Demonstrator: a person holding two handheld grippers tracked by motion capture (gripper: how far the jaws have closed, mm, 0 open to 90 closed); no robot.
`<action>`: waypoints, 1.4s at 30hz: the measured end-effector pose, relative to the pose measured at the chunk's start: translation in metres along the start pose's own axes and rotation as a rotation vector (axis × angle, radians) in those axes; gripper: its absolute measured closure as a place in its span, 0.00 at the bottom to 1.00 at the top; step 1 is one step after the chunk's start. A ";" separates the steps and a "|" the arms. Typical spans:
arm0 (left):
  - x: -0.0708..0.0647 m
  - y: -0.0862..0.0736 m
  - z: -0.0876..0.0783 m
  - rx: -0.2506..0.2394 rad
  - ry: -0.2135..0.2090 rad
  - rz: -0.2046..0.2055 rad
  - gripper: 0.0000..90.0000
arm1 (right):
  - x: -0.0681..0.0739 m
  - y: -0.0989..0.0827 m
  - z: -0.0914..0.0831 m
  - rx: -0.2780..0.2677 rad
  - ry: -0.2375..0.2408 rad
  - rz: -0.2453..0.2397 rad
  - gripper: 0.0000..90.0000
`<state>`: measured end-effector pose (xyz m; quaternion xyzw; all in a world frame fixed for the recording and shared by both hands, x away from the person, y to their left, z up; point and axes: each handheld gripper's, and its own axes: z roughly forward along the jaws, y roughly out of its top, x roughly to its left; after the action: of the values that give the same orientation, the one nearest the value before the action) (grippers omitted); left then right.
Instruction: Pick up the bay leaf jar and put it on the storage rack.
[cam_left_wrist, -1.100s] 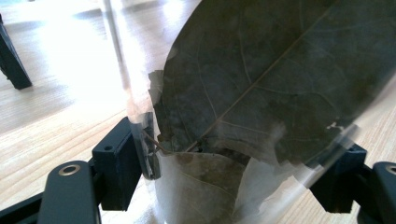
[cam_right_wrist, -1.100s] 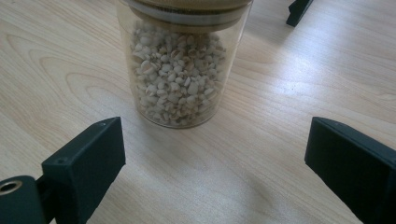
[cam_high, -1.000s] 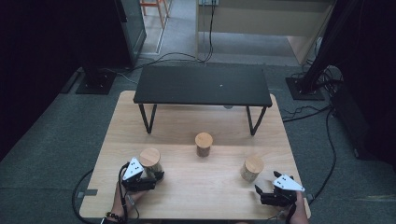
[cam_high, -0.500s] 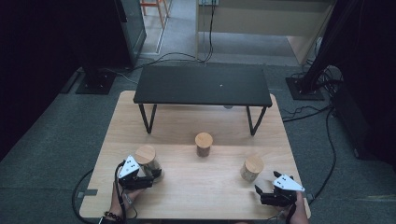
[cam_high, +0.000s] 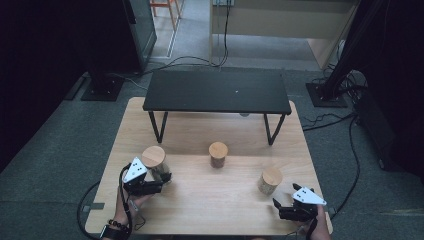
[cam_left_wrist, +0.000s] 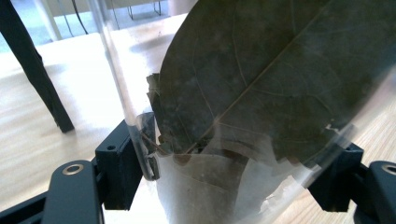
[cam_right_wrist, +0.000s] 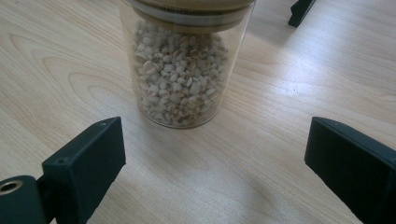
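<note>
Fingers: left gripper (cam_high: 150, 182) clamped on the leaf jar (cam_left_wrist: 261, 93), front-left of the table (cam_high: 210, 220); right gripper (cam_high: 292, 207) spread wide, empty, just short of the grain jar (cam_right_wrist: 184, 65). Risk: smooth glass could slip or tilt under a low grip. Pose: both hands low at the near edge, jaws pointing forward. Beyond: black stand (cam_high: 217, 91).

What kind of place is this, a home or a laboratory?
Probably a lab or recording studio: a bare wooden table on grey carpet, loose floor cables, and black stands around it.
</note>
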<state>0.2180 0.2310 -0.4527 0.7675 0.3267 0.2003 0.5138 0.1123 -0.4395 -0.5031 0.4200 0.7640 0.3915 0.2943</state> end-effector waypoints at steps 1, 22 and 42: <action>0.001 0.003 0.000 -0.003 -0.002 0.002 0.28 | 0.000 0.000 0.000 0.000 0.000 0.000 0.06; 0.010 0.049 -0.004 -0.021 0.002 0.016 0.28 | -0.001 0.000 0.000 0.000 0.005 0.003 0.06; 0.019 0.099 -0.008 -0.047 0.013 0.036 0.28 | -0.001 0.007 0.003 0.043 0.015 -0.008 0.05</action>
<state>0.2550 0.2244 -0.3590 0.7598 0.3114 0.2218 0.5258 0.1176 -0.4370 -0.4988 0.4201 0.7762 0.3768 0.2812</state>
